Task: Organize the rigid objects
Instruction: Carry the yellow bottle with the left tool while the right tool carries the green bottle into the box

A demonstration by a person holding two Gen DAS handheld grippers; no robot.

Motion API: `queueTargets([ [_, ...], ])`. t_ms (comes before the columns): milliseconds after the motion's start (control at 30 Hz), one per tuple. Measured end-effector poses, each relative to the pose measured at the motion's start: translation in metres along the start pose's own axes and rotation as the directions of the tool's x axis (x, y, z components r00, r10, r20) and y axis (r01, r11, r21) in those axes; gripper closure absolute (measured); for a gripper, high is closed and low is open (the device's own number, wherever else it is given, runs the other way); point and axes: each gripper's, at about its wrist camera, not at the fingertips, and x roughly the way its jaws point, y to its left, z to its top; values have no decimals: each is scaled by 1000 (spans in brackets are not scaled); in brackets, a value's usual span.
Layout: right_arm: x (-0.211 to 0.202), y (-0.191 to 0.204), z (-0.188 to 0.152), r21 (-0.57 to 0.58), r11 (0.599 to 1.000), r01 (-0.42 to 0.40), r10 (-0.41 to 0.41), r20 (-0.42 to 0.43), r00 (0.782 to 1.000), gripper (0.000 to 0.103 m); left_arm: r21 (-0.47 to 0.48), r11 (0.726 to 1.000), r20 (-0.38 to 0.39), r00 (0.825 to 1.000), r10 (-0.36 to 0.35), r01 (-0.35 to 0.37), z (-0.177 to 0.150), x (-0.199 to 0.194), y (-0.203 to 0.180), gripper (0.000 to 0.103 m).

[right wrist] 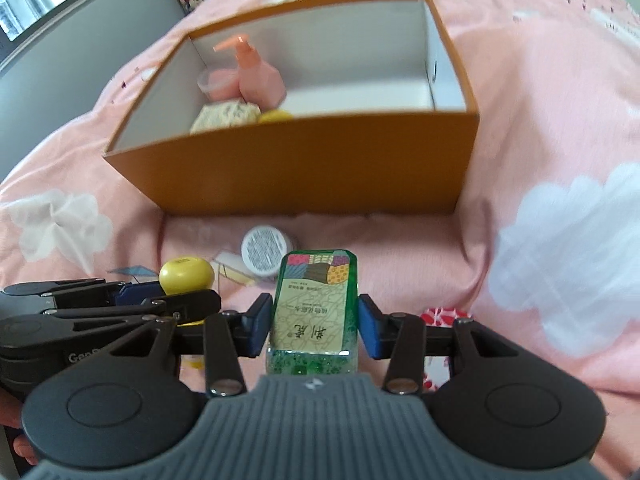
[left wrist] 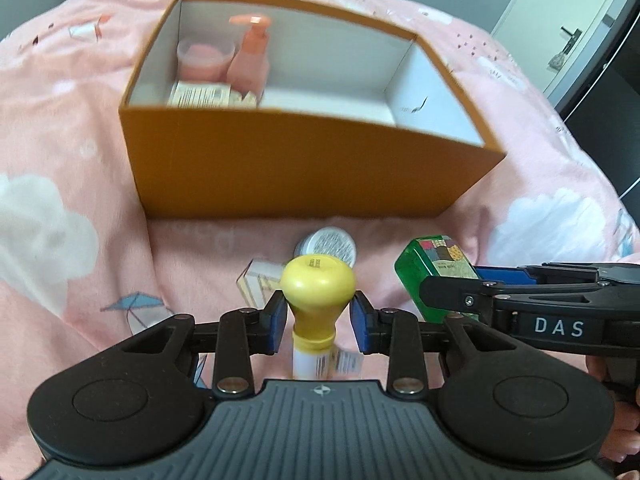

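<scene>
**Two claws lift bottles before an orange box on a pink bed**

The left claw [left wrist: 319, 320] is closed partway on a yellow-capped bottle [left wrist: 318, 286], its blue pads [left wrist: 277, 322] gripping the narrow neck just under the bulbous cap. The bottle's long axis runs along the claw's fingers, cap pointing far, toward the box, and its white labelled body reaches back toward the camera.

The right claw [right wrist: 314, 326] is clamped on a green bottle [right wrist: 314, 304], pads [right wrist: 258, 324] pressed against its two long sides. This flat, rectangular bottle also lies lengthwise along the fingers, patterned end pointing far and label face up. In the left wrist view the green bottle [left wrist: 432, 272] sits just right of the yellow cap, the two claws side by side.

Both bottles are at the near side of the open orange box [left wrist: 304, 160], which stands on the pink cloud-print bedspread [left wrist: 60, 140]. In the box's far left corner a pink pump bottle [left wrist: 250, 56] stands upright beside a pink-filled clear tub [left wrist: 204, 58], with a small printed carton [left wrist: 200, 94] lying in front of them; the right half of the box floor is bare.

On the bedspread between claws and box, a round white jar [right wrist: 265, 250] lies with its printed label toward the camera, touching a small pale carton [left wrist: 258, 280]. A red-and-white patterned item [right wrist: 442, 318] shows under the right claw's right arm.
</scene>
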Motion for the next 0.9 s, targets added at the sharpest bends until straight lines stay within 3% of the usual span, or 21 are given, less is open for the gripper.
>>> queueTargets([
  [367, -40, 11, 35, -66, 998, -2, 11, 137, 990, 58, 13, 999, 108, 994, -33, 32, 39, -35, -12, 66],
  [467, -53, 11, 52, -72, 997, -33, 45, 171, 984, 58, 0, 998, 137, 988, -65, 66, 61, -47, -11, 66],
  [600, -66, 13, 81, -88, 995, -49, 68, 227, 972, 58, 36, 998, 196, 978, -65, 59, 96, -59, -14, 66],
  [733, -65, 9, 113, -79, 993, -84, 102, 259, 960, 57, 43, 995, 181, 979, -96, 89, 132, -53, -16, 66],
  [900, -30, 0, 146, -48, 995, -84, 92, 220, 971, 58, -5, 993, 100, 988, -117, 118, 163, -16, -11, 66],
])
